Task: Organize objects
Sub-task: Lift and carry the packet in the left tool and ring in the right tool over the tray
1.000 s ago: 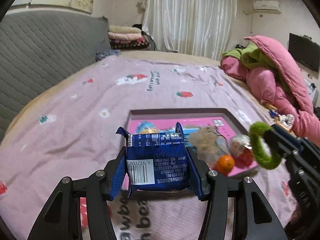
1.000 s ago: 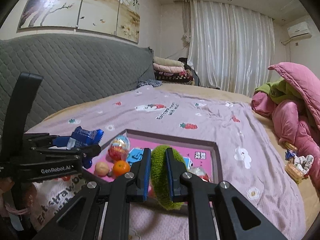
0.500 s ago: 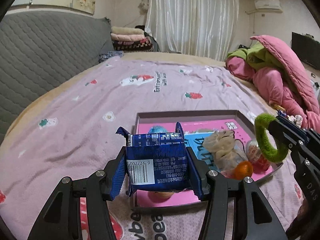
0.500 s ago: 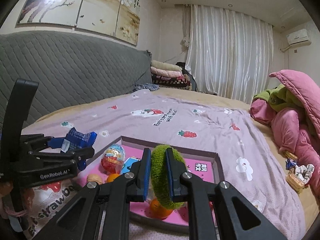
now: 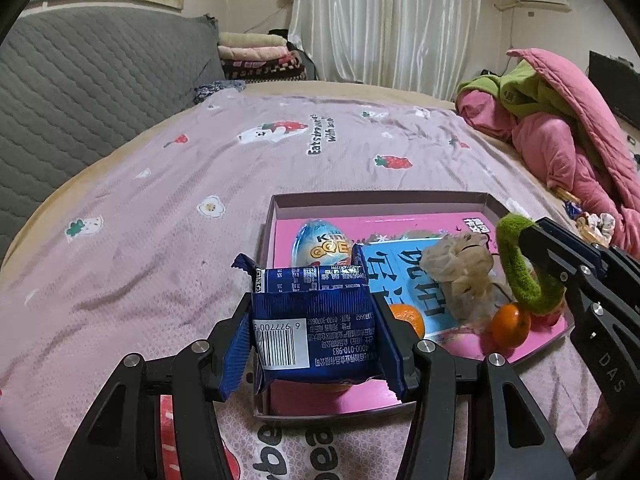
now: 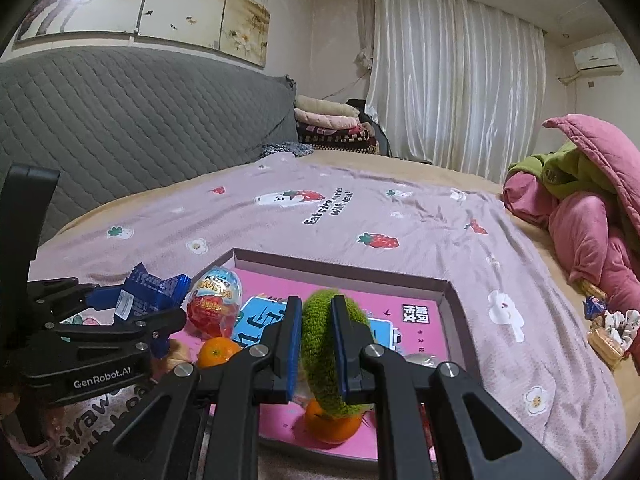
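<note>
My left gripper [image 5: 316, 344] is shut on a blue snack packet [image 5: 316, 332] and holds it over the near left corner of a shallow pink tray [image 5: 380, 198] on the bed. My right gripper [image 6: 316, 344] is shut on a fuzzy green hair ring [image 6: 324, 344], held above the tray's [image 6: 340, 262] near side. The ring [image 5: 520, 272] and the right gripper [image 5: 560, 276] also show at the right of the left wrist view. In the tray lie a chocolate egg [image 6: 216, 300], tangerines [image 5: 510, 326] and a beige scrunchie [image 5: 460, 268].
The tray rests on a lilac strawberry-print sheet [image 5: 200, 184]. A grey quilted headboard [image 6: 120, 132] runs along the left. Pink and green bedding [image 5: 560, 128] is piled at the right, with small trinkets [image 6: 612, 332] beside it. Folded blankets [image 6: 332, 124] are stacked at the far end.
Both grippers have moved forward and lower toward the tray, which now looms larger and closer. Each still holds its object: the packet and the green ring.
</note>
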Action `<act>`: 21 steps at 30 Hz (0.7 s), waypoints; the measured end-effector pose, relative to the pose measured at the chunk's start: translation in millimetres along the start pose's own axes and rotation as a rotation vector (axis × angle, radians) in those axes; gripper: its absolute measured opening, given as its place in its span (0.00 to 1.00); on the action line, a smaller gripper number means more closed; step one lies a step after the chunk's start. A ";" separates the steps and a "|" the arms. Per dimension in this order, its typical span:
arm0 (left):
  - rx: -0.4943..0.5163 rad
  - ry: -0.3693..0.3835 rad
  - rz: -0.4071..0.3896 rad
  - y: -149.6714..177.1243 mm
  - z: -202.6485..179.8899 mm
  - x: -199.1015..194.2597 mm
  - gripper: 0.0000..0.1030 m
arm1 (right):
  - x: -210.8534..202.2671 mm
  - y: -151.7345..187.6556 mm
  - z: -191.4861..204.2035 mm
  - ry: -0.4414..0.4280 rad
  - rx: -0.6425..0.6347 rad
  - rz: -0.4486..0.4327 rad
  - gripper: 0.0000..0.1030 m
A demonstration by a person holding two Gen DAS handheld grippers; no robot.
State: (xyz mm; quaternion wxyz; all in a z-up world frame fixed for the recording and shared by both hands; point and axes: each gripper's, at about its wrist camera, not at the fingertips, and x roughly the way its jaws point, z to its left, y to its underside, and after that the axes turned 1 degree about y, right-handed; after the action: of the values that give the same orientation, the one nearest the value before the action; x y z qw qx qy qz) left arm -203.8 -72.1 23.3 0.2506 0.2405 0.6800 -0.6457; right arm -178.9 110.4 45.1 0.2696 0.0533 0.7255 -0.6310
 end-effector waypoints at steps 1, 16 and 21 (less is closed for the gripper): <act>0.001 0.000 0.002 0.1 -0.2 1.0 0.55 | 2.2 0.8 1.5 0.000 -0.003 0.005 0.15; -0.029 0.024 0.062 1.7 -0.1 18.4 0.56 | 23.7 14.3 8.9 -0.050 0.003 0.098 0.15; -0.034 0.027 0.071 1.7 -0.2 22.1 0.56 | 27.2 17.8 9.6 -0.065 0.004 0.122 0.15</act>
State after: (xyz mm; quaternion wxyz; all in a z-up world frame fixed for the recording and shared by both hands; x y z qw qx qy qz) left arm -219.5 -71.8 7.6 0.2682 0.2689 0.6851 -0.6216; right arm -191.5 97.7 16.2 0.3309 0.0777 0.7105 -0.6161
